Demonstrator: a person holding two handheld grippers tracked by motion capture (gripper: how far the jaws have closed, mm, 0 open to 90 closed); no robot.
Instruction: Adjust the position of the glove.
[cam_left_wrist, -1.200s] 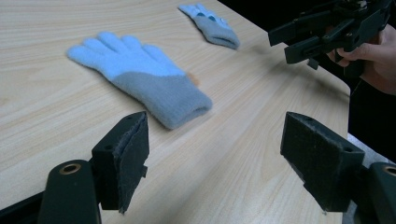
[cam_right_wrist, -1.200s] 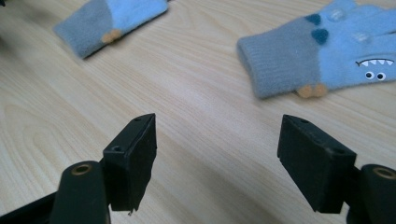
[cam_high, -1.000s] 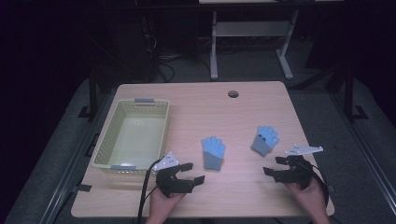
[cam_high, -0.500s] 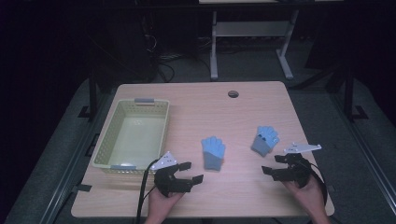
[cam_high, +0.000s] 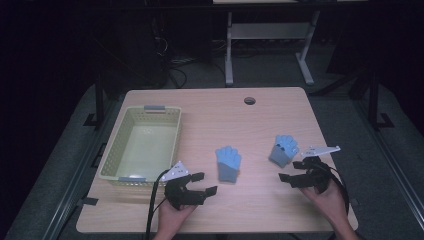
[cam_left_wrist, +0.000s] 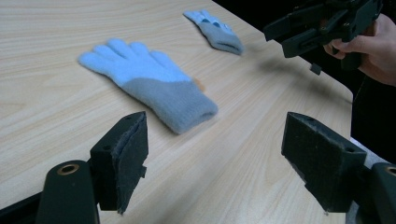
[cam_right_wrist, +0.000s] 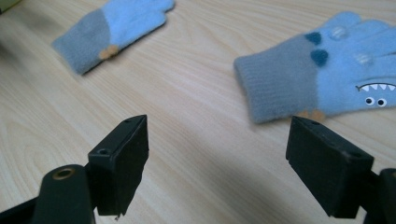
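- Starting at the left, a pale yellow-green basket (cam_high: 141, 145) was seen standing empty on the bench (cam_high: 210, 120), with nothing laid in it.
- Just right of the basket's near corner, the left gripper (cam_high: 200, 184) was held low over the bench, its jaws spread wide and empty, well short of any cloth.
- Ahead of it and slightly right, the nearer glove (cam_high: 228, 163) lay flat, blue fingers pointing away and grey cuff toward the person; in the left gripper view that cuff (cam_left_wrist: 184, 105) was the closest part.
- For a sound pick, the cuff was judged the best hold: the knit is thick there, so one jaw should be slid down each side of it and pressed to the wood before closing.
- Farther right, the second glove (cam_high: 283, 149) lay tilted, printed with a small face (cam_right_wrist: 373, 93).
- The right gripper (cam_high: 297, 171) hovered just beside its cuff, jaws likewise wide and holding nothing; a short advance was judged enough.
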